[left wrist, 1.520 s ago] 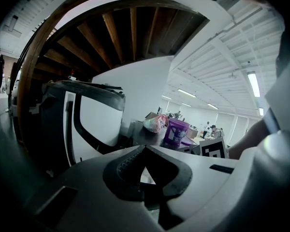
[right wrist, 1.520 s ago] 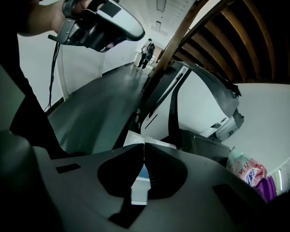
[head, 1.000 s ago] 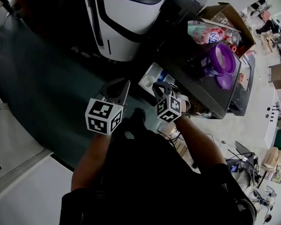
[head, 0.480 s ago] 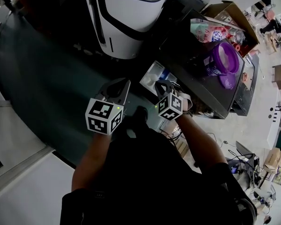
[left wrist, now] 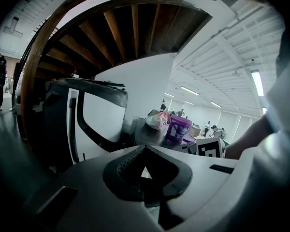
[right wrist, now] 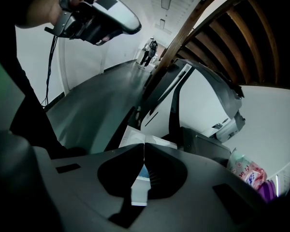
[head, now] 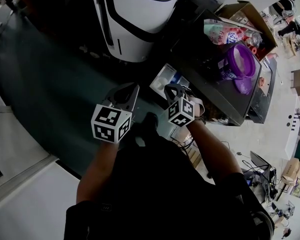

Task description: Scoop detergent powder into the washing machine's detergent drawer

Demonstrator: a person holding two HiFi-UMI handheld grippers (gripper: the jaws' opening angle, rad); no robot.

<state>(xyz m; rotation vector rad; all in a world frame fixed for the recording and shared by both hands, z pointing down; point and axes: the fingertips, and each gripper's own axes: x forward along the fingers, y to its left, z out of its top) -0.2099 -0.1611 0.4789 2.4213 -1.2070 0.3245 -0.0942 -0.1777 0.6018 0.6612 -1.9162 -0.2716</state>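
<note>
The left gripper (head: 129,92) and right gripper (head: 171,89) are hovering empty, jaws pressed together, just before the open white detergent drawer (head: 164,80), while the purple detergent tub (head: 237,63) is sitting by the dark surface's (head: 210,93) right edge.

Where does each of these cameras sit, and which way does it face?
Head view: on the person's head, looking down at left gripper, right gripper, forearms and torso.
Left gripper view: on that gripper, looking past its shut jaws toward the white machine and purple tub.
Right gripper view: on that gripper, past its shut jaws toward the open white drawer.
Shared: head and left gripper views both show the purple tub.
</note>
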